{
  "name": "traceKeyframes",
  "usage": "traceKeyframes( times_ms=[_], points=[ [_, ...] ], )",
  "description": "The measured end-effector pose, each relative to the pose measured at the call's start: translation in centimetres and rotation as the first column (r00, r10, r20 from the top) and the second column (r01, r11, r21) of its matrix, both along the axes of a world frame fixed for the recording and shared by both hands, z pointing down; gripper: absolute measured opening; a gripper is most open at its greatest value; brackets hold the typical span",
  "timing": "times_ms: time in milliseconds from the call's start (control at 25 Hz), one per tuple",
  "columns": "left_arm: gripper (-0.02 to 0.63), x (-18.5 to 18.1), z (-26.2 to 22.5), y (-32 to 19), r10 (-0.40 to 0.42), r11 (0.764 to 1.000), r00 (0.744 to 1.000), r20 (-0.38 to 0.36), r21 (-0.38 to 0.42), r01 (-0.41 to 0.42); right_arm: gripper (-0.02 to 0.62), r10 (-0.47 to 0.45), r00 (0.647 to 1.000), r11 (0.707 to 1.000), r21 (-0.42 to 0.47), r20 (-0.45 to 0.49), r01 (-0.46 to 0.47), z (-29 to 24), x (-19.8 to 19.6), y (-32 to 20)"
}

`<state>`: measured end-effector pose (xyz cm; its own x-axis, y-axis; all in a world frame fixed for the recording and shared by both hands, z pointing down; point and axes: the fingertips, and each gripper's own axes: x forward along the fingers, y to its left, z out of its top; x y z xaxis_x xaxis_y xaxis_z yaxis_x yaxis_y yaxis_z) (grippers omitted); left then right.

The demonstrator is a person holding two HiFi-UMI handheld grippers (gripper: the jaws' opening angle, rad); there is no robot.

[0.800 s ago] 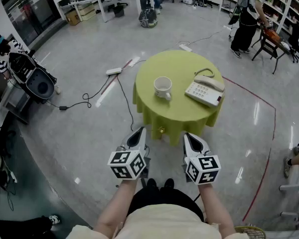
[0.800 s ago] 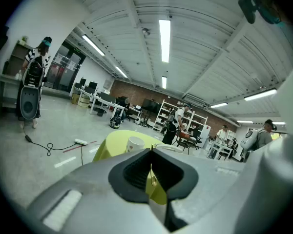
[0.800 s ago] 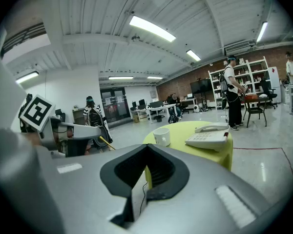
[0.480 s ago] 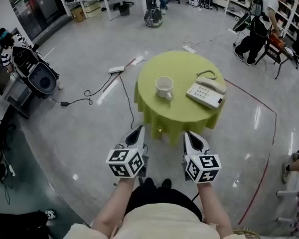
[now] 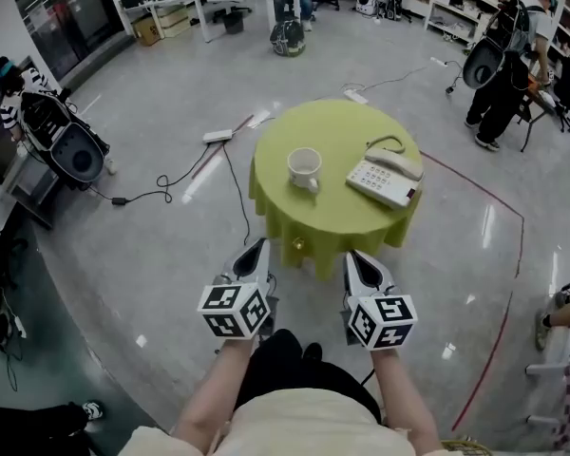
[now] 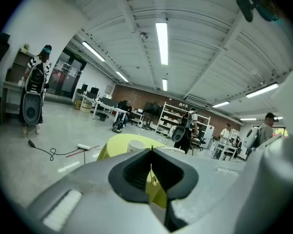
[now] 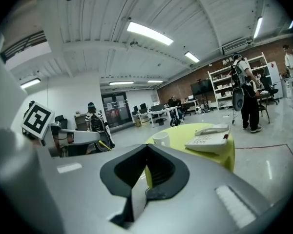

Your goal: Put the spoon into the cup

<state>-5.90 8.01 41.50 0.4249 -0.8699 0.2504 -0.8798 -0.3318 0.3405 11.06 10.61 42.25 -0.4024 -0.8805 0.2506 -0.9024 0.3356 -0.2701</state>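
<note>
A white cup (image 5: 304, 168) stands on a round table with a yellow-green cloth (image 5: 309, 218), a few steps ahead of me. No spoon shows in any view. My left gripper (image 5: 257, 246) and right gripper (image 5: 354, 258) are held side by side in front of my body, short of the table's near edge and pointing at it. Both are shut with nothing between the jaws. Over the shut jaws of the left gripper (image 6: 150, 161) the cup (image 6: 136, 144) appears small and far off. The right gripper (image 7: 146, 152) also looks at the cup (image 7: 161, 139).
A white telephone (image 5: 387, 177) lies on the table to the right of the cup. Cables and a power strip (image 5: 218, 136) trail over the grey floor to the left of the table. A person (image 5: 502, 84) stands at the shelves at the back right. A red line (image 5: 499, 321) curves over the floor on the right.
Both grippers stay shut and side by side in front of me. The table has drifted slightly left in the head view. The person at the back right has walked farther away.
</note>
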Motion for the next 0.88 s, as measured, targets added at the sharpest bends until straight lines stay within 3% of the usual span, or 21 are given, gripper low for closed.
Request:
traceKeyframes(
  times_ms=[480,880],
  points=[
    [0.006,-1.3,1.2,-4.9,-0.011,1.000,1.000,-0.012,-0.010,0.011,0.002,0.004,1.000,1.000,-0.015,0.019,-0.004,1.4,-0.8,-4.6],
    [0.006,-2.1,1.8,-12.2,0.016,1.000,0.999,-0.035,-0.025,-0.017,0.002,0.048,0.999,0.998,-0.036,0.003,-0.048,2.3,-1.5,-10.9]
  ],
)
